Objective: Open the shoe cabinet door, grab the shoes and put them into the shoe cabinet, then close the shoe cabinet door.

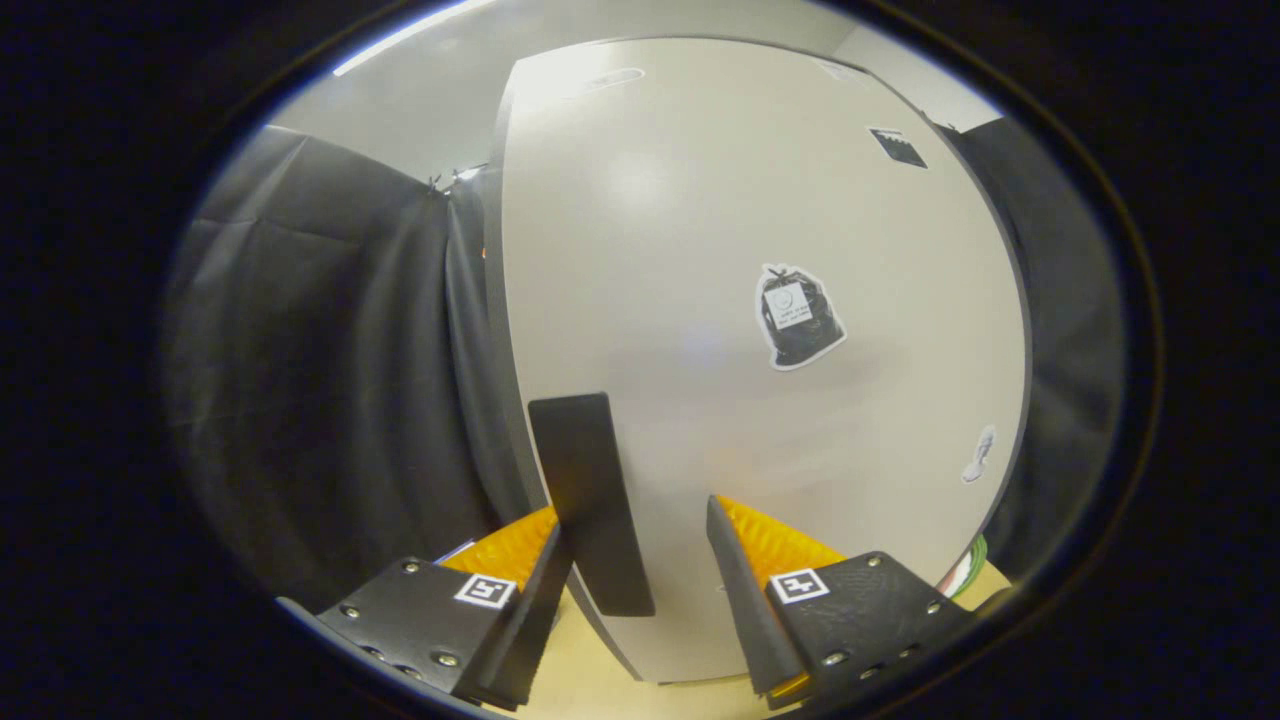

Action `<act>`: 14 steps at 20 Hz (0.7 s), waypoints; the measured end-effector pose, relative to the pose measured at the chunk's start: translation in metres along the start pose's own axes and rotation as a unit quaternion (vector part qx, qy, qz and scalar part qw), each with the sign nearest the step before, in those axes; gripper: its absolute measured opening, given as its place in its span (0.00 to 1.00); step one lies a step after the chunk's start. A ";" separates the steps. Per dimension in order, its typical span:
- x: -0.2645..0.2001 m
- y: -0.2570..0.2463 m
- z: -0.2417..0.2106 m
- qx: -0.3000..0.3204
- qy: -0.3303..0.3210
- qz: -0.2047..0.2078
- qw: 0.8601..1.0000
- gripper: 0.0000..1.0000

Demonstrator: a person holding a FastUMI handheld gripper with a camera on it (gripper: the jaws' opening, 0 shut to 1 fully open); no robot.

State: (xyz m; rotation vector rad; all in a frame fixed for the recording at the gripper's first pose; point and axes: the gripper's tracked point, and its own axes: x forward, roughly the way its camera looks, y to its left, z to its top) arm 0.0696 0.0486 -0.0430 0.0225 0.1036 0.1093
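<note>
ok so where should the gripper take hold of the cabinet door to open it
Grip the dark handle, a flat upright strip near the door's left edge. Come straight on, one finger either side. The gripper is open and already straddles it, left finger close, right finger apart.

The gripper (640,560) is seen close against the pale shoe cabinet door (720,250), its fingers spread around the dark flat handle (590,500) near the door's left edge; one finger is set just beside the handle, the other apart. A bag-shaped sticker (797,316) is fixed beyond them. Black cloth (320,380) is hung alongside.
</note>
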 end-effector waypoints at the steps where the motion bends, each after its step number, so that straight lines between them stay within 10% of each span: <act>1: 0.001 0.000 0.000 -0.001 0.000 -0.002 1.000 0.77; 14: 0.007 0.000 -0.008 0.009 0.003 -0.014 1.000 0.78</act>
